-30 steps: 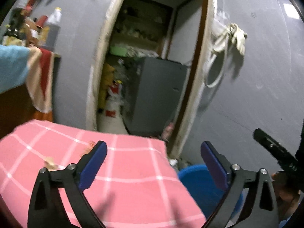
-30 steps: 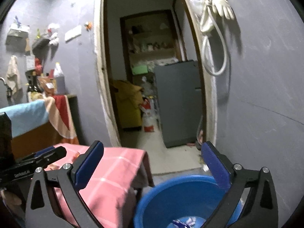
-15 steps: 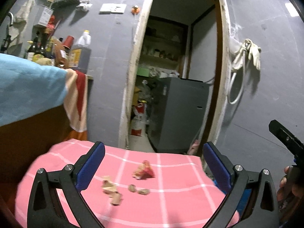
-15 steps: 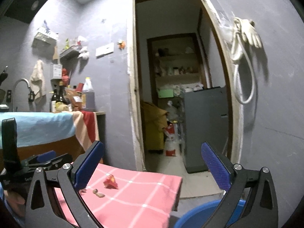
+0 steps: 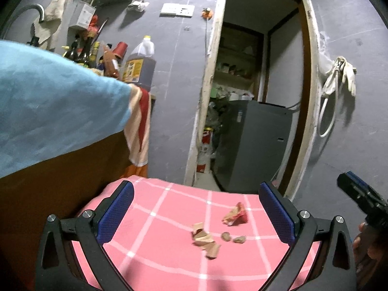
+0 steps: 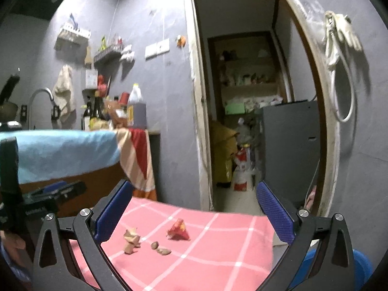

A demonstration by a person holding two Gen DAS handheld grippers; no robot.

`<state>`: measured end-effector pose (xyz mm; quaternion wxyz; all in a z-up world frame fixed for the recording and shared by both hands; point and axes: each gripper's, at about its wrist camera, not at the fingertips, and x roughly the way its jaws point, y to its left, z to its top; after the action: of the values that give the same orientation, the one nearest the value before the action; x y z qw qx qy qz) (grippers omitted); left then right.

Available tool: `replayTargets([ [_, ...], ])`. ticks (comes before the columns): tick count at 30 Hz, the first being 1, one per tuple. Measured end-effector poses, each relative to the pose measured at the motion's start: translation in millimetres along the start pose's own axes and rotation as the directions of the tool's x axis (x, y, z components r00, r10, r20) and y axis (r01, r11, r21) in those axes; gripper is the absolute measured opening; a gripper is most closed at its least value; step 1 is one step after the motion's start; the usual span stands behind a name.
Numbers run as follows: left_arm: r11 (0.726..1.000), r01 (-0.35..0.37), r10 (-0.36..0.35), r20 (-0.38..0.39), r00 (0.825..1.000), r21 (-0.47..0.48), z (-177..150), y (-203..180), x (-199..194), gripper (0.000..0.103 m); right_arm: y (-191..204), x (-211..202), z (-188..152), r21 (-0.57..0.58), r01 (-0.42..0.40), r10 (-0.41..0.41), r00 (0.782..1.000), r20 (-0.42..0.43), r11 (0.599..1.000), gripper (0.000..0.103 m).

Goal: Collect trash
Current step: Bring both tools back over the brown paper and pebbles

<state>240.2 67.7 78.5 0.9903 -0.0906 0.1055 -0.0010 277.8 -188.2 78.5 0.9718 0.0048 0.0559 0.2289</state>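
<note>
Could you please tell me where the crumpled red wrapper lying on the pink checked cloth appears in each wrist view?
Left wrist view: the crumpled red wrapper lies right of centre, low, near the right blue finger pad.
Right wrist view: the wrapper lies left of centre, low, between the open fingers.
Shared landmark: the grey cabinet in the doorway stands behind the pink checked cloth.

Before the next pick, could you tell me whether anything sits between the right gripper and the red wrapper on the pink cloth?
Nothing visible does. The right gripper is open above the pink checked cloth, and the red wrapper lies in plain view between its fingers. The tan scraps and two small brown bits lie left of the wrapper, apart from it.
</note>
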Motion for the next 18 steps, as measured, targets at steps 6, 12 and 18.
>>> replayTargets([
  [6, 1.000, -0.013, 0.013, -0.051, 0.999, -0.008, -12, 16, 7, 0.101, 14, 25, -21, -0.023, -0.010, 0.008, 0.993, -0.114, 1.000, 0.103],
  [12, 1.000, -0.003, 0.003, -0.159, 0.987, 0.000, -23, 19, 22, 0.101, 19, 46, -38, -0.044, -0.003, -0.007, 0.975, -0.222, 0.999, 0.103],
  [18, 1.000, 0.007, 0.002, -0.301, 0.954, 0.026, -32, 13, 45, 0.101, 16, 63, -53, -0.038, 0.017, -0.029, 0.943, -0.332, 0.999, 0.103],
])
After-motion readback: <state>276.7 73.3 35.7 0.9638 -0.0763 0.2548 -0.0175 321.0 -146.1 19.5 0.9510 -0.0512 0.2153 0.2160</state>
